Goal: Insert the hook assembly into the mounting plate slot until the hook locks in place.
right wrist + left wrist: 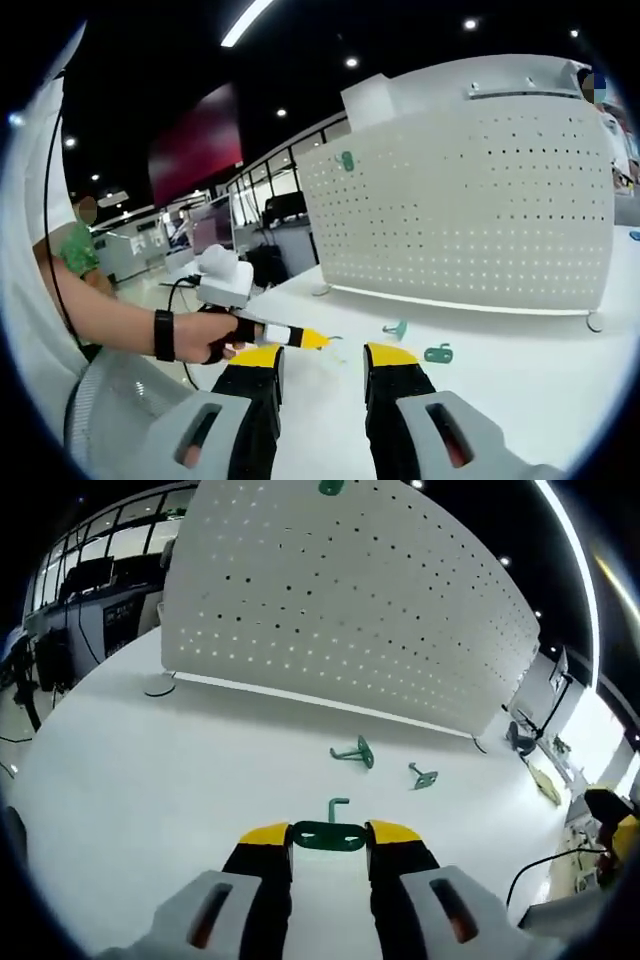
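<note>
While the left tool (329, 836) clenched a green hook (330, 830) by its base just above the white surface (150, 780), the pickup step looked done. Next: carrying it to the pegboard (350, 610) slots beyond 2 spare hooks (355, 752). Right tool (322, 360) stood released, empty.

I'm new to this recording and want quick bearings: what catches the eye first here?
A tall white pegboard stands across the white table, with one green hook already mounted near its top. The left gripper pinches a green hook between its yellow tips, and two more hooks lie loose in front of the board.
</note>
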A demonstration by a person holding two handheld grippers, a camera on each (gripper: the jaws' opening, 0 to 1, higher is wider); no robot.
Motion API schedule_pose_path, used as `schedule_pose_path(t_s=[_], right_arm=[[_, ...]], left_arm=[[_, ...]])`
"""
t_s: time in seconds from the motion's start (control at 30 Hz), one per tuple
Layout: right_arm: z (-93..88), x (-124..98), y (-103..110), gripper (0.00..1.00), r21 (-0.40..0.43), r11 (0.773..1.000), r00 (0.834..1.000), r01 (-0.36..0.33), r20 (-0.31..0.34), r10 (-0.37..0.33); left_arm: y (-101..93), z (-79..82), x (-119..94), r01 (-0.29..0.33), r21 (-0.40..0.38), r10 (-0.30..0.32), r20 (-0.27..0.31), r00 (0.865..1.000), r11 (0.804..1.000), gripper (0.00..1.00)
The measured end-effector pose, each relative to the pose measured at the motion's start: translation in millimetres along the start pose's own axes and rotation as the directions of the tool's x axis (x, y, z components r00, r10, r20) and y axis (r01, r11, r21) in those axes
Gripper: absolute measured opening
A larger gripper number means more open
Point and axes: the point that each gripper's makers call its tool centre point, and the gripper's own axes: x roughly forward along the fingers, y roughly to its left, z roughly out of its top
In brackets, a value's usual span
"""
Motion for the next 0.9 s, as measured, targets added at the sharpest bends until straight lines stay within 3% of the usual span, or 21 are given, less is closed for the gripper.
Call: schedule_pose_path(t_s=[0.4,0.57,0.9], right_arm=[[3.5,0.6,11.1,0.32,-0.022,0.999,0.999,-0.042,0.011,0.042],[5.3,-1.5,14.0,0.32,-0.028,0.998,0.998,-0.058,0.019,0.059],[6.5,-2.1,19.0,0.32,-0.045,0.994,0.994,-0.101,0.025,0.102]], left_arm=[[-18.6,14.1,-26.6,0.071,-0.055,-0.069,0.039,0.997,0.996,0.29],[-26.6,17.3,-39.7,0.124,-0.111,-0.119,0.049,0.992,0.986,0.29],[-34.2,22.4,-65.1,0.166,-0.161,-0.155,0.079,0.985,0.973,0.29]])
